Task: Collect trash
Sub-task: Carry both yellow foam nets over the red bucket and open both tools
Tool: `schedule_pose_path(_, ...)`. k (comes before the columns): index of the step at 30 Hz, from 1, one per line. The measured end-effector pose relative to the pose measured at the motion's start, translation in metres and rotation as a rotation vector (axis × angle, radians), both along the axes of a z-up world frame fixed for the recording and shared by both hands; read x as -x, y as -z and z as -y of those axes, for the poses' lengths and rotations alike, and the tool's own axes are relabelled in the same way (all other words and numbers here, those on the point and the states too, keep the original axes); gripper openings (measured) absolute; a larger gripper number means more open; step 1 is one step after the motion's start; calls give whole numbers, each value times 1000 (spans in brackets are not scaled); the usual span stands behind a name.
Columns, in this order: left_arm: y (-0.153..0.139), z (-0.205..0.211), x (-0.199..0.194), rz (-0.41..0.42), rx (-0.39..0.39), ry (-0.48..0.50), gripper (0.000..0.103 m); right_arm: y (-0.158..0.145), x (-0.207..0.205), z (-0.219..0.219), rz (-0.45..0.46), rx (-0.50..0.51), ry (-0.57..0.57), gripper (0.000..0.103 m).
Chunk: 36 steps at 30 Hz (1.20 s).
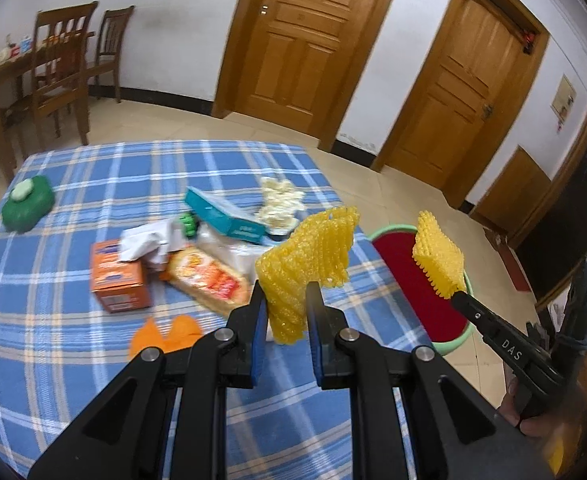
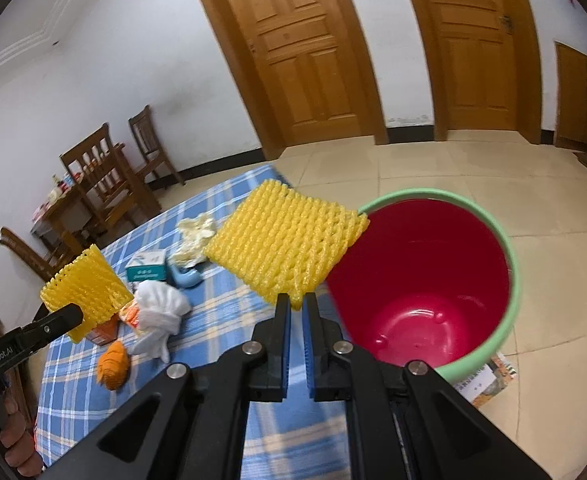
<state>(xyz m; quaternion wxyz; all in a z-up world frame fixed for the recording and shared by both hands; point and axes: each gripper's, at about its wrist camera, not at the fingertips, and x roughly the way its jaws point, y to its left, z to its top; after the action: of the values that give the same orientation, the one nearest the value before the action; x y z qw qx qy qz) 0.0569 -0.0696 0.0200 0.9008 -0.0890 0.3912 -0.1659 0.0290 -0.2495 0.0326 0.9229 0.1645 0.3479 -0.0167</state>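
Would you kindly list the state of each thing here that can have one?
Left tongs: shut on a yellow foam net, lifted.
Right tongs: shut on a second foam net, lifted beside the bin.
Bin: upright, nothing inside.
Orange box: upright, closed.
Doors: closed.

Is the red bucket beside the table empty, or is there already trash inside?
Empty. The right wrist view looks straight into the red bucket: its inner wall and bottom are bare, with no trash inside.

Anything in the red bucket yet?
No: in the right wrist view the red bucket shows a bare bottom, with no trash inside.
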Motion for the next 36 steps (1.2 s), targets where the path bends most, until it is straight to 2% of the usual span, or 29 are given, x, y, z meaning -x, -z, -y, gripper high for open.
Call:
schedule_pose_path(20,17,127,-37,-33,-114,225,18,36,17,86,-79,-34,178,9)
schedule_pose_path(33,41,181,-56,-78,-159,306,18,48,20,106,-109,-38,222,10)
schedule_pose_path(35,43,184,-57,-77,-166,316,21,49,21,108,-112,-40,225,11)
schedule_pose_path(36,43,185,-56,-78,-165,319,26,50,21,109,-115,-44,226,12)
